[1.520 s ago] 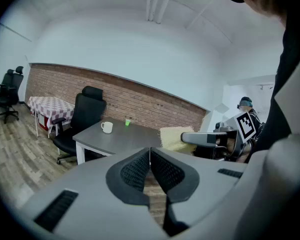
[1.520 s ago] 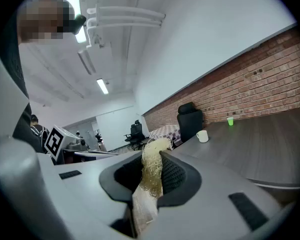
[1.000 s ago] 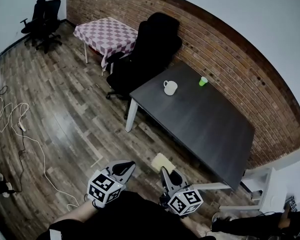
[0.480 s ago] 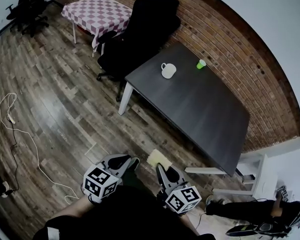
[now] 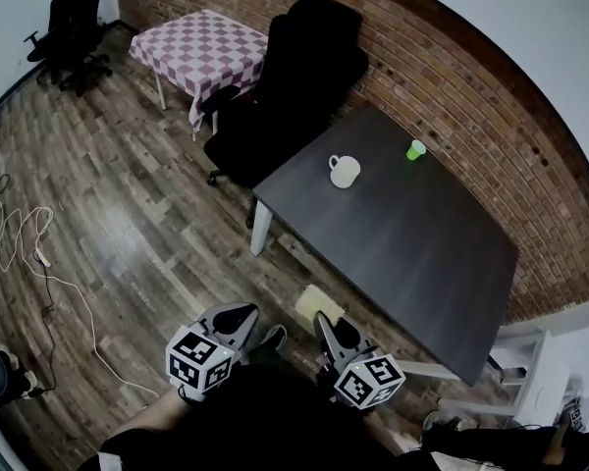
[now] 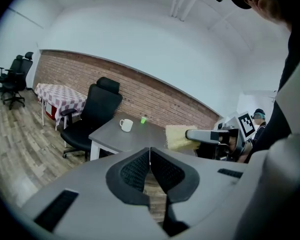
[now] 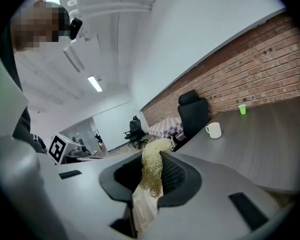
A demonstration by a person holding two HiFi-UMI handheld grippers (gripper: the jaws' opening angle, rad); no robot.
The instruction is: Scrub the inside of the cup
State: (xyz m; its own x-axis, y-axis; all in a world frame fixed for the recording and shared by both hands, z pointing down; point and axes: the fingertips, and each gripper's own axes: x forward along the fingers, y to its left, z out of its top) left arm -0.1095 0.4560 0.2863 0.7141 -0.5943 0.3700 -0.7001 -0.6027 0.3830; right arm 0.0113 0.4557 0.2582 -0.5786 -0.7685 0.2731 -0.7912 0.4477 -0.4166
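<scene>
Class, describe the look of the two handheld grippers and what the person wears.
The left gripper and right gripper look alike: light grey bodies, black ribbed pads, each carrying a white cube with black square markers. The person wears a black top.

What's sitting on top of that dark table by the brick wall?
A white mug and a small green cup stand apart on the table. Nothing else shows on it. Their insides are too small to make out from here.

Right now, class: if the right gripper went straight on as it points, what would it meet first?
Led by its scrub pad, probably the dark table near its chair-side corner; it might pass beside to the black chair. Depth unclear.
</scene>
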